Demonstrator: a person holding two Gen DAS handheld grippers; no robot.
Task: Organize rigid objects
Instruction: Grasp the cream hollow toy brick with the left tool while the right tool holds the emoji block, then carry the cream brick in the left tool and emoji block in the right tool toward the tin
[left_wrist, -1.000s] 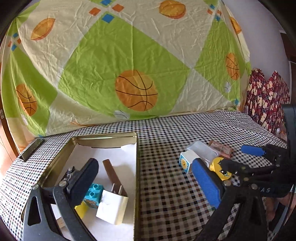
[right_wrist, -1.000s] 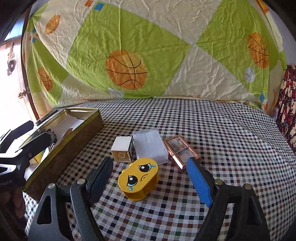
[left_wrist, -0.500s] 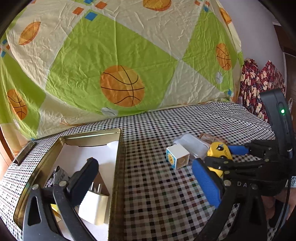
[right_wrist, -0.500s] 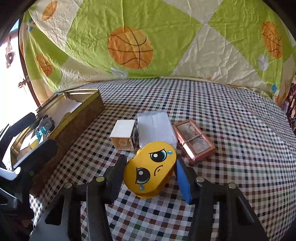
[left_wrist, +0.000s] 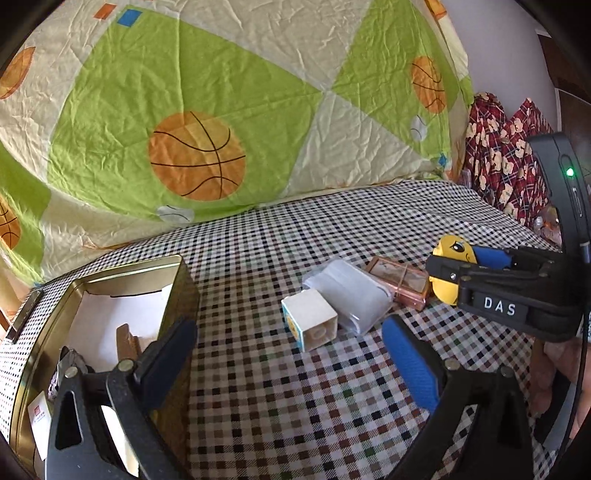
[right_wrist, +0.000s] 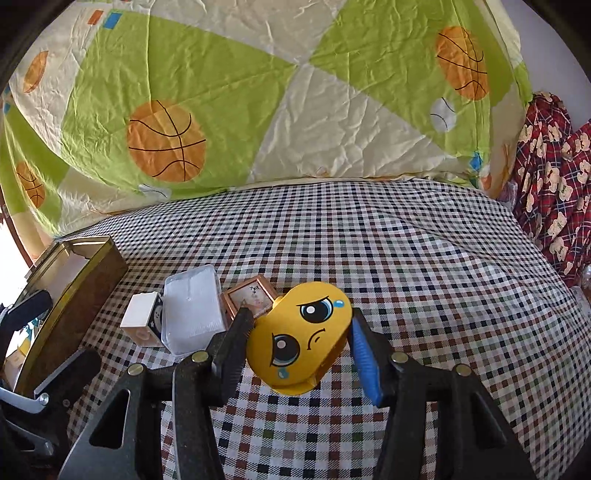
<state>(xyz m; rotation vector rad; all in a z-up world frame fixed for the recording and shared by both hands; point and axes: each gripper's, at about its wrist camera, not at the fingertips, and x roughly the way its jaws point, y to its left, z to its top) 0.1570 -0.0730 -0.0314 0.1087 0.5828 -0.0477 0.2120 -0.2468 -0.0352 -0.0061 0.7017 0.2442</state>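
Right gripper (right_wrist: 299, 343) has its jaws clamped on the yellow crying-face plastic box (right_wrist: 301, 336), lifted just above the checked worktop (right_wrist: 406, 258). Still waiting there: the white cube block (left_wrist: 310, 325), the clear plastic case (left_wrist: 351, 291) and the small copper-framed box (left_wrist: 400, 282). The gold metal tin (left_wrist: 177, 291) already holds several pieces. Left gripper (left_wrist: 288, 354) hovers open, empty, jaws just easing in.

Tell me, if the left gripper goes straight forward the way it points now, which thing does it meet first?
Probably the white cube block: it lies ahead between the open left gripper's fingers, nearer than the clear plastic box. Depth is uncertain.
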